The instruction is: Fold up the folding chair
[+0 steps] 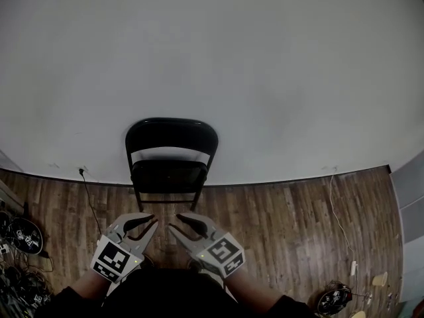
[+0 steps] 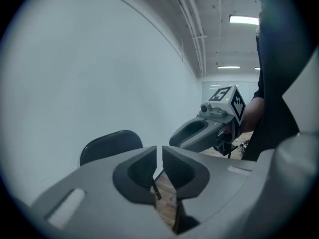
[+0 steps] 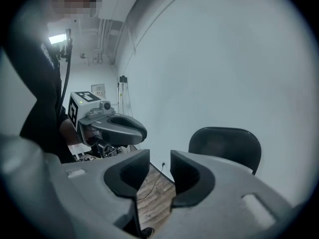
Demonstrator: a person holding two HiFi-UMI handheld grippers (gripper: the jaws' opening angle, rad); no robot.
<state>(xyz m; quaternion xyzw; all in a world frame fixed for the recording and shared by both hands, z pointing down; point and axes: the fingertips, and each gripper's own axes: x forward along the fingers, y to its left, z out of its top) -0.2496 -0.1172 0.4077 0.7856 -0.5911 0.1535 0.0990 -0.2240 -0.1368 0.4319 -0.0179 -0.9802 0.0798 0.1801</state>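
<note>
Left tool [image 1: 151,222] was clenched to a thin slit, with nothing between the jaws. Right tool [image 1: 173,221] was released, jaws a little apart and empty. I held both side by side, tips angled toward each other. The black folding chair [image 1: 171,138] stood unfolded ahead of them, untouched, on the wooden floor [image 1: 278,217] against the white wall [image 1: 212,58].

Open wooden floor [image 1: 278,211] lay between you and the folding chair [image 1: 171,158]; the white wall [image 1: 265,65] stood close behind it.
</note>
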